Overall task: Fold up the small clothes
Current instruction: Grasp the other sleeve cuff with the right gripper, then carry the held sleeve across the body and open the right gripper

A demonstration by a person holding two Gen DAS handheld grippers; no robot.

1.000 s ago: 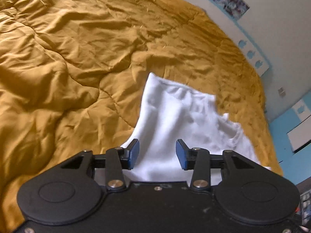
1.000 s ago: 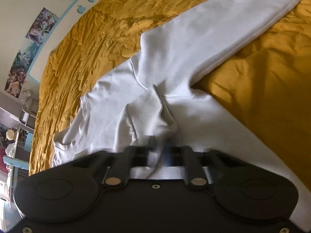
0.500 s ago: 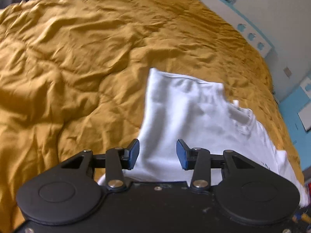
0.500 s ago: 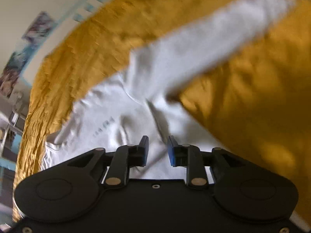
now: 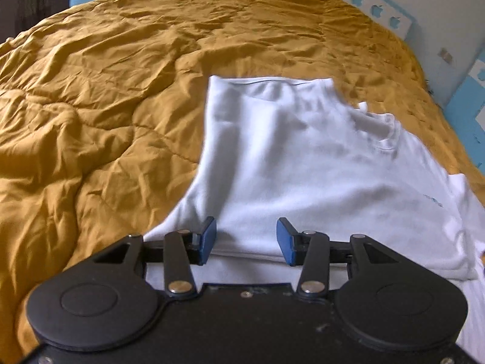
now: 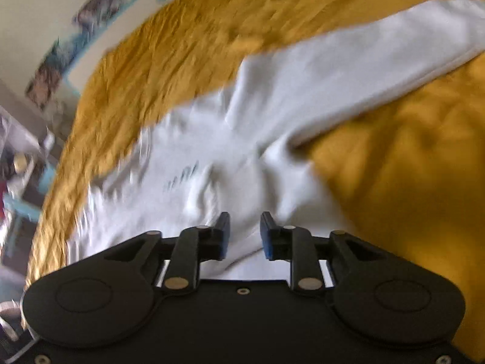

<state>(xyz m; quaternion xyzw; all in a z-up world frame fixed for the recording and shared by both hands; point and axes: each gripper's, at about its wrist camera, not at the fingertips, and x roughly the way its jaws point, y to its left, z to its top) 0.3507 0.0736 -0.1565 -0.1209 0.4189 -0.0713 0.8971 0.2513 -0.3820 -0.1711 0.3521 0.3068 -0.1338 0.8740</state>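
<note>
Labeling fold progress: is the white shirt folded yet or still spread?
Partly folded. One side of the shirt lies doubled over the body, its hem edge across the top; the collar shows. In the right view a sleeve stretches out over the quilt.

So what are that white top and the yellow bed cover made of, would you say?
The white top looks like soft matte knit, probably cotton jersey or fleece: it drapes in rounded folds and has a ribbed collar. The yellow bed cover seems a padded quilt of smooth woven cloth with a slight sheen: it shows fine creases and stitched, puffy panels.
</note>
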